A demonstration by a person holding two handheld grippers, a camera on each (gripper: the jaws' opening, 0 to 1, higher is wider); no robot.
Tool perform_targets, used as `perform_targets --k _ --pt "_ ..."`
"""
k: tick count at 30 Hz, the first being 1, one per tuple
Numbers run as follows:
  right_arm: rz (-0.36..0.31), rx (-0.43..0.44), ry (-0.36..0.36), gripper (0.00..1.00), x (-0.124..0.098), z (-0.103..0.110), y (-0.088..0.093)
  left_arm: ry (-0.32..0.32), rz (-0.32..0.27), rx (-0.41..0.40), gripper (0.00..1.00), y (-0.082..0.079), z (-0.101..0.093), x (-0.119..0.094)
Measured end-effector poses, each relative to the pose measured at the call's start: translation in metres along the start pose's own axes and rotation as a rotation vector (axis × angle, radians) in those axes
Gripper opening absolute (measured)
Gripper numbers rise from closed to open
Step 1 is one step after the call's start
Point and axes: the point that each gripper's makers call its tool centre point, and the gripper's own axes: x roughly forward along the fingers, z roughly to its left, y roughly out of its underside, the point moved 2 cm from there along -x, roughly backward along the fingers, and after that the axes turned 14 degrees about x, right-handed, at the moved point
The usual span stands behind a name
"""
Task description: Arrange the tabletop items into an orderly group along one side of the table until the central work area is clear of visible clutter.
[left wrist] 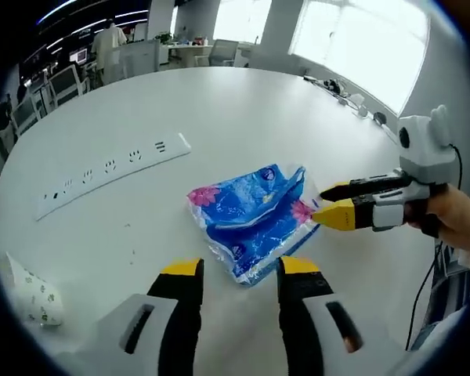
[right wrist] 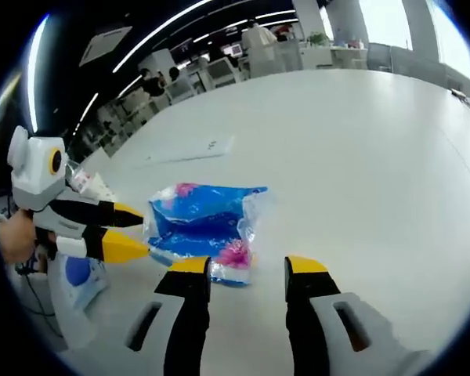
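Just ahead of the left gripper (left wrist: 240,270), whose jaws stand wide apart with nothing between them, lies a crumpled blue packet (left wrist: 252,215) with pink flowers, near the middle of the round white table (left wrist: 243,117). The right gripper (left wrist: 330,204) comes in from the right of that view, its yellow tips just beside the packet's edge, set narrowly apart and holding nothing that I can make out; in its own view its jaws (right wrist: 246,268) also stand apart, with the packet (right wrist: 200,227) just beyond them. The tidying seems barely begun: the packet sits centrally, a white power strip (left wrist: 110,172) lies farther off to the left, and a patterned paper cup (left wrist: 33,294) rests near the table's near edge. Open tabletop surrounds the packet, giving plenty of room to slide it toward a side.
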Motion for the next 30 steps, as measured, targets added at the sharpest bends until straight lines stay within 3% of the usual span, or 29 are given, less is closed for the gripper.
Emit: perform_targets --k 2,3,4,5,9,21,30 --pt "-0.012 0.014 0.000 0.55 -0.005 -0.001 -0.001 -0.012 0.003 -0.006 0.68 0.001 0.000 0.000" --pt "-0.036 0.020 -0.016 0.59 -0.009 0.001 -0.004 -0.011 0.049 -0.018 0.80 0.008 -0.002 -0.001" --pt "-0.050 0.028 -0.030 0.65 -0.011 0.003 -0.005 -0.022 0.059 -0.014 0.93 0.010 -0.002 -0.002" --pt "-0.051 0.047 -0.032 0.70 -0.012 0.002 -0.005 -0.029 0.050 -0.002 0.98 0.010 -0.003 -0.004" --pt "-0.061 0.052 -0.035 0.80 -0.023 0.004 -0.002 -0.038 0.033 0.022 0.96 0.011 -0.006 -0.015" --pt "-0.080 0.063 -0.069 0.79 -0.059 0.031 0.017 -0.055 0.005 0.037 0.95 0.015 -0.017 -0.058" --pt "-0.103 0.062 -0.076 0.80 -0.087 0.045 0.036 -0.066 -0.009 0.026 0.91 0.039 -0.020 -0.086"
